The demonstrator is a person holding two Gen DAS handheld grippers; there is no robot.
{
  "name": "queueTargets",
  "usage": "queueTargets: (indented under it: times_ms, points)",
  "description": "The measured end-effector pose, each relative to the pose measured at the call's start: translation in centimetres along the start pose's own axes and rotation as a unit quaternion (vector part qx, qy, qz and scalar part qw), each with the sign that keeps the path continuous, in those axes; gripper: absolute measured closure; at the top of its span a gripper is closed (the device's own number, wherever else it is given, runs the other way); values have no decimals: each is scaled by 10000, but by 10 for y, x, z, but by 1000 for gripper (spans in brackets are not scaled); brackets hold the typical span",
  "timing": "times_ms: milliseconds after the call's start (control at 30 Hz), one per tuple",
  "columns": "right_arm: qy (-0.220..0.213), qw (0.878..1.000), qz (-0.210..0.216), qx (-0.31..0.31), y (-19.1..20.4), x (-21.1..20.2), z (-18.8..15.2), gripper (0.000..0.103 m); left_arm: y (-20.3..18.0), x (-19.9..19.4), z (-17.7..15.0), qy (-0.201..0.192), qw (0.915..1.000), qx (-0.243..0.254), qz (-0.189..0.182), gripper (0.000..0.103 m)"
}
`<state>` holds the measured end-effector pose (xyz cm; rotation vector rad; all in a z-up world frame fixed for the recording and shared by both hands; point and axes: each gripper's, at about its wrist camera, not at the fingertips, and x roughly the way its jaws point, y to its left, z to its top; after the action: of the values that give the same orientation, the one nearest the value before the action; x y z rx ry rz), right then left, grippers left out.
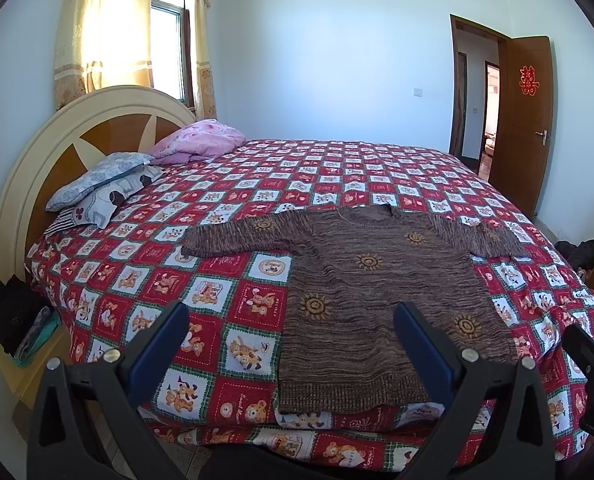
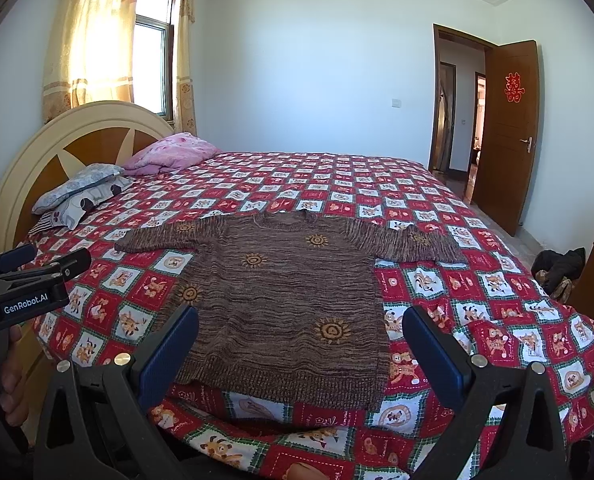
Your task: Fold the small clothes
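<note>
A small brown knitted sweater [image 1: 377, 292] with orange sun motifs lies flat on the bed, front up, both sleeves spread out sideways, hem toward me. It also shows in the right wrist view [image 2: 285, 300]. My left gripper [image 1: 291, 312] is open and empty, held above the bed's near edge over the sweater's lower left part. My right gripper [image 2: 301, 316] is open and empty, held above the sweater's hem. The left gripper shows at the left edge of the right wrist view [image 2: 37, 268]. The right gripper shows at the right edge of the left wrist view [image 1: 593, 356].
The bed has a red checked cartoon bedspread [image 1: 225, 308]. Pillows [image 1: 105, 180] and a pink quilt [image 1: 201, 140] lie by the round headboard [image 1: 37, 152]. A nightstand with dark clothes [image 1: 13, 320] stands left. An open wooden door [image 1: 525, 120] stands at the right.
</note>
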<state>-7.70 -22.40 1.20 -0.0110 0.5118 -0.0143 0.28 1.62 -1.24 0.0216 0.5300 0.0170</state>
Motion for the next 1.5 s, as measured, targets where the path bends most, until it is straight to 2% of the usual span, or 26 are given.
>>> queueTargets:
  times_ms: [400, 633, 833, 1000, 1200, 1333, 1400, 1467, 1500]
  points:
    - [-110, 9996, 261, -3, -8, 10, -3, 1, -5, 17, -3, 82, 9998, 150, 141, 0]
    - [13, 9999, 146, 45, -30, 46, -3, 1, -17, 47, 7, -74, 9985, 444, 300, 0]
    - [283, 9995, -37, 116, -56, 89, 2, 1, -37, 98, 19, 260, 9978, 591, 120, 0]
    - [588, 9978, -192, 243, -86, 128, 9, 1, -60, 142, 28, 440, 9964, 729, 14, 0]
    - [885, 9916, -579, 744, -149, 177, 19, 1, -84, 193, 36, 631, 9941, 867, -136, 0]
    - [1075, 9840, -825, 1154, -197, 210, 23, 1, -93, 224, 44, 610, 9930, 1009, 69, 0]
    - [1173, 9798, -962, 1303, -219, 226, 24, 6, -96, 243, 49, 614, 9923, 1051, 209, 0]
    - [1306, 9747, -1003, 1515, -245, 244, 27, 16, -97, 261, 52, 659, 9915, 1070, 347, 0]
    - [1386, 9720, -987, 1622, -257, 253, 29, 18, -97, 271, 53, 717, 9909, 1066, 406, 0]
